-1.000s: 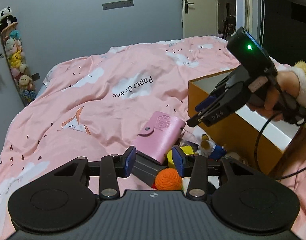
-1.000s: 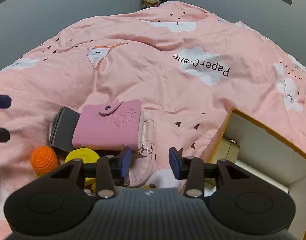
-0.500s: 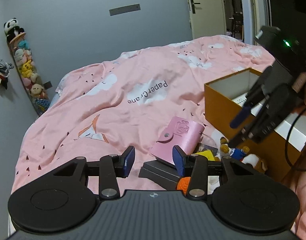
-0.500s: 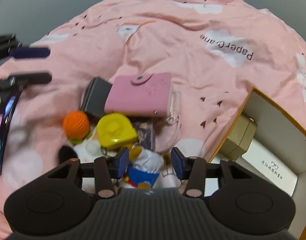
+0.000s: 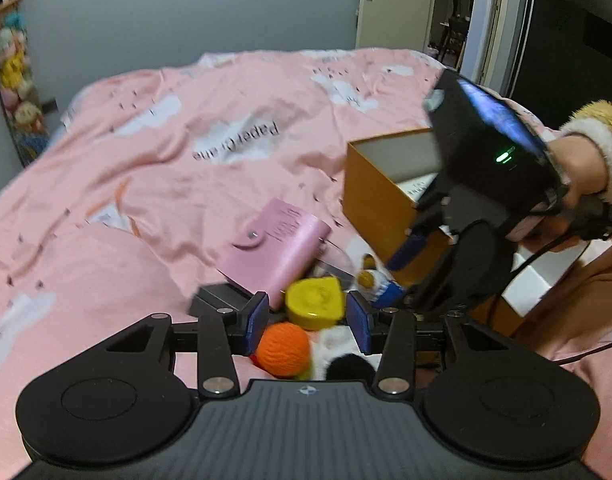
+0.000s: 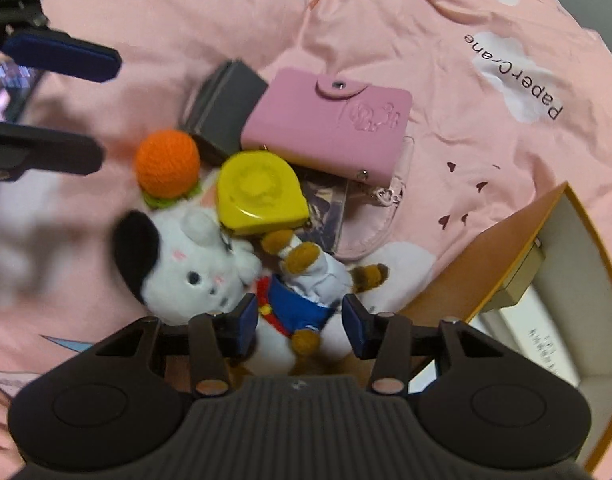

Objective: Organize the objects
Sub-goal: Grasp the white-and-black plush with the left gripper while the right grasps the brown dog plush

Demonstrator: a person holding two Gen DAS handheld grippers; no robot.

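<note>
A pile lies on the pink duvet: a pink snap wallet (image 6: 330,128), a yellow round case (image 6: 262,196), an orange knitted ball (image 6: 168,162), a white plush with a black ear (image 6: 198,264) and a small doll in blue (image 6: 306,288). My right gripper (image 6: 299,324) points steeply down over the doll. It is open, and the doll lies between its pads without being squeezed. My left gripper (image 5: 308,322) is open too, low over the orange ball (image 5: 284,346) and yellow case (image 5: 314,304), holding nothing. To the right stands an open orange box (image 5: 382,200).
A dark grey box (image 6: 226,108) lies under the wallet, and a clear pouch (image 6: 370,216) beside it. The orange box (image 6: 506,248) holds a beige carton (image 6: 522,272) and a white carton (image 6: 546,340). A phone (image 6: 10,88) lies at the far left. Plush toys (image 5: 10,60) hang on the wall.
My right gripper has tipped downward and come in over the pile, so the doll now sits between its fingers. The left gripper has stayed near the orange ball, turning a little.
</note>
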